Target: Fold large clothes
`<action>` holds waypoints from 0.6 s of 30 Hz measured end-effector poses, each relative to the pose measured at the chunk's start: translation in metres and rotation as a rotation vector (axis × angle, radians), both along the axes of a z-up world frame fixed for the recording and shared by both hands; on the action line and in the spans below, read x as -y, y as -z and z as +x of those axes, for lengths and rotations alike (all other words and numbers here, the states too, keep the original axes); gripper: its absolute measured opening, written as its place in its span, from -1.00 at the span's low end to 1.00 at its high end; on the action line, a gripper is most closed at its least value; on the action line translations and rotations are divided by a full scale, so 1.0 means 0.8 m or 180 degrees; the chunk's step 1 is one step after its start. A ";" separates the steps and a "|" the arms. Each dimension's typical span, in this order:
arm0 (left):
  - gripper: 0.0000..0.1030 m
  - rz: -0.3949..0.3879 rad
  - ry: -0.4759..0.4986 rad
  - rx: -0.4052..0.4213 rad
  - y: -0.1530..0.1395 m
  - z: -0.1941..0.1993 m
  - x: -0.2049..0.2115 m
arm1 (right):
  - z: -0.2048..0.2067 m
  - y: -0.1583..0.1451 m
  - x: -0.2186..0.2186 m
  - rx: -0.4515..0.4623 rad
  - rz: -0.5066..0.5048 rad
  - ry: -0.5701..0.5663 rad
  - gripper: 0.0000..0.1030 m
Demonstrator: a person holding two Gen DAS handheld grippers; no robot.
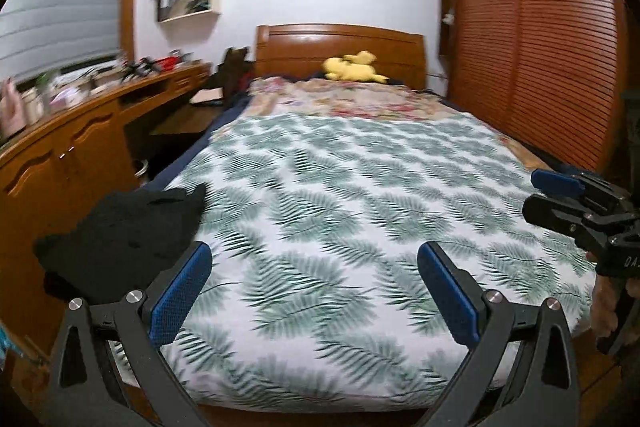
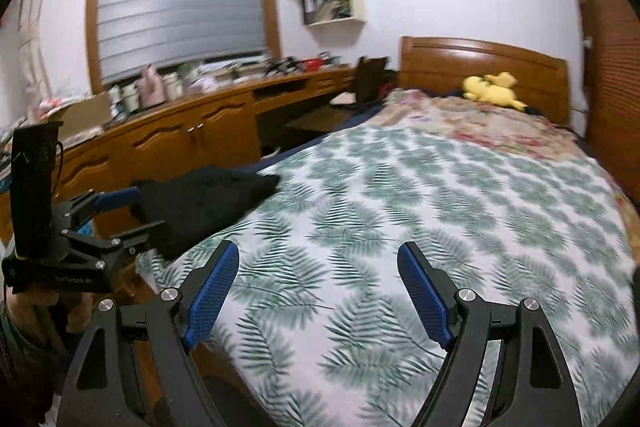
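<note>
A black garment (image 1: 124, 231) lies bunched at the near left corner of the bed, partly over its edge; it also shows in the right wrist view (image 2: 200, 207). My left gripper (image 1: 314, 259) is open and empty above the leaf-print sheet (image 1: 320, 207), just right of the garment. My right gripper (image 2: 318, 259) is open and empty over the foot of the bed; it also shows at the right edge of the left wrist view (image 1: 556, 195). The left gripper shows at the left of the right wrist view (image 2: 120, 215), beside the garment.
A wooden desk (image 2: 192, 123) with clutter runs along the left wall under a blind. A wooden headboard (image 1: 340, 47) and a yellow plush toy (image 1: 354, 69) stand at the far end. A floral quilt (image 1: 352, 103) covers the bed's far part. A slatted wardrobe (image 1: 532, 47) stands right.
</note>
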State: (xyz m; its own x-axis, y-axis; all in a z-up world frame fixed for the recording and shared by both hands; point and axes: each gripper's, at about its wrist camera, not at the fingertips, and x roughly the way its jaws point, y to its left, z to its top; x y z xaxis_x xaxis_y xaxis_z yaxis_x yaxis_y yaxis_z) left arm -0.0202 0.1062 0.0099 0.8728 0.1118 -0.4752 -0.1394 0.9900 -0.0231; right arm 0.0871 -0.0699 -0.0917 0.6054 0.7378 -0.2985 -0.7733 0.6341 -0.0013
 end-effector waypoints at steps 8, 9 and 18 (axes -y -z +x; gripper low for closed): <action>0.99 0.0068 0.0305 0.0118 -0.030 -0.003 0.094 | -0.051 -0.007 0.098 0.0040 0.0282 0.0571 0.61; 0.99 0.0088 0.0355 0.0151 -0.035 -0.006 0.105 | -0.058 -0.009 0.108 0.0064 0.0315 0.0639 0.61; 0.99 0.0103 0.0567 0.0366 -0.060 -0.029 0.171 | -0.125 -0.016 0.169 0.0191 0.0570 0.1081 0.61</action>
